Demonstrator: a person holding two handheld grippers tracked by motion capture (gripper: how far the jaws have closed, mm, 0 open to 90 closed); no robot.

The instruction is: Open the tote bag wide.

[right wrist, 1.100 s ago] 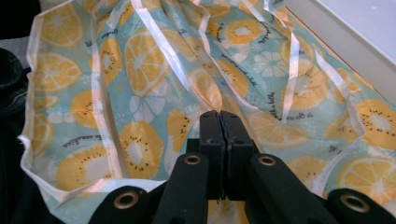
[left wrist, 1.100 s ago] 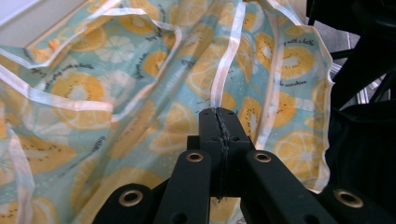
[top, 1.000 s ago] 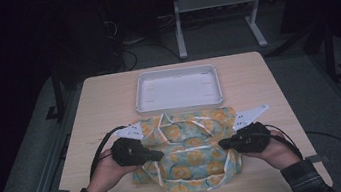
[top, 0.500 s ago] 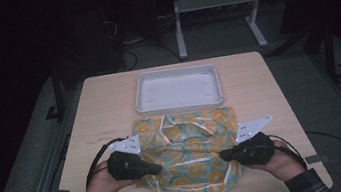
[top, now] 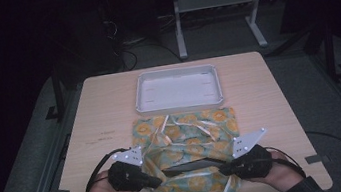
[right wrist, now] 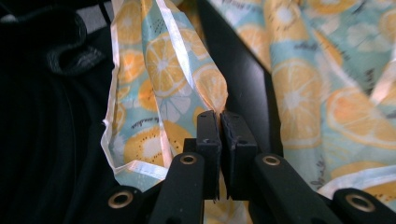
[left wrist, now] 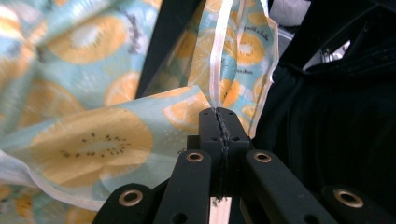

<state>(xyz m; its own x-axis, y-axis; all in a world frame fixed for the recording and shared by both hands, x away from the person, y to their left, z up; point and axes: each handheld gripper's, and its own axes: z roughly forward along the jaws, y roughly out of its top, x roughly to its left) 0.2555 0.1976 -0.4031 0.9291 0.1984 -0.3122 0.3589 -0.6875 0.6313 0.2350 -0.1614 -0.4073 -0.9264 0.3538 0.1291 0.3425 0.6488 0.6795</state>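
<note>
A light-blue cloth printed with orange and kiwi slices and edged in white lies on the table in front of the tray. My left gripper is shut on its left near edge, and the white hem runs up out of the closed jaws. At the right near edge my right gripper pinches a fold of the same cloth between its pads. The near edge is lifted and stretched between the two grippers, and a dark strip shows under it. The cloth's lowest part hangs at the table's front edge.
A white rectangular tray stands just beyond the cloth, mid-table. The wooden tabletop has bare room to the left and right of the cloth. Table legs and cables are on the dark floor behind.
Both hands have drawn back toward the table's near edge and slightly down, pulling the bunched cloth out flatter. Its far edge now lies spread in front of the tray.
</note>
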